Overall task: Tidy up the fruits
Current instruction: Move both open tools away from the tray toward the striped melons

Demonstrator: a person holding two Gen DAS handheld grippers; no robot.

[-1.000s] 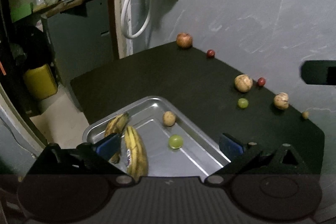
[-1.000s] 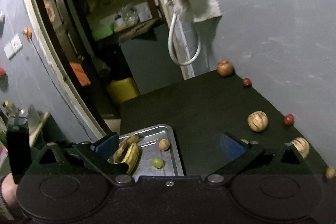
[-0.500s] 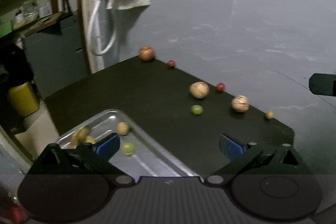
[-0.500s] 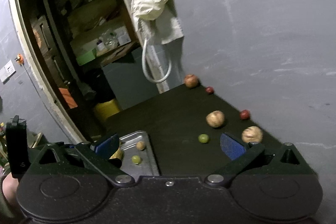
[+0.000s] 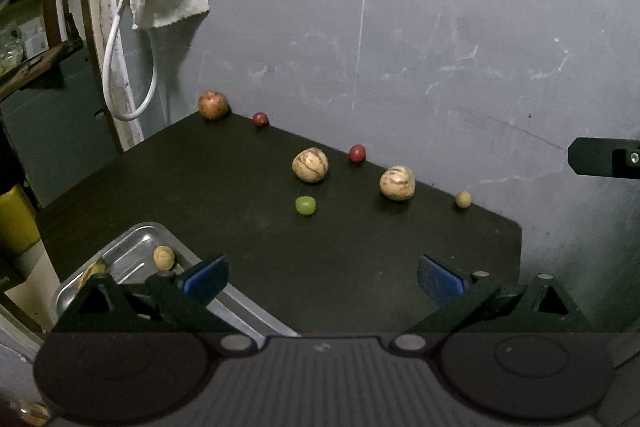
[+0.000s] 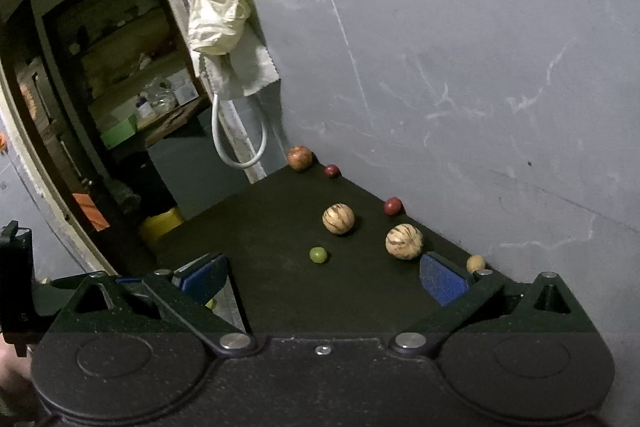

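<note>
Dark table (image 5: 240, 187) against grey wall: left gripper (image 5: 322, 277) and right gripper (image 6: 324, 277) both wide, empty, above near edge; tray (image 5: 132, 247) lower left, loose fruit beyond, green grape (image 5: 305, 205) nearest; risk: round fruit rolling off if nudged.

Both looking down from above the near edge of the dark table (image 5: 248, 187) toward the gray wall (image 5: 440, 27), left view sitting nearer, right farther back, both sharing the green grape (image 5: 305, 205) (image 6: 318, 254).
</note>
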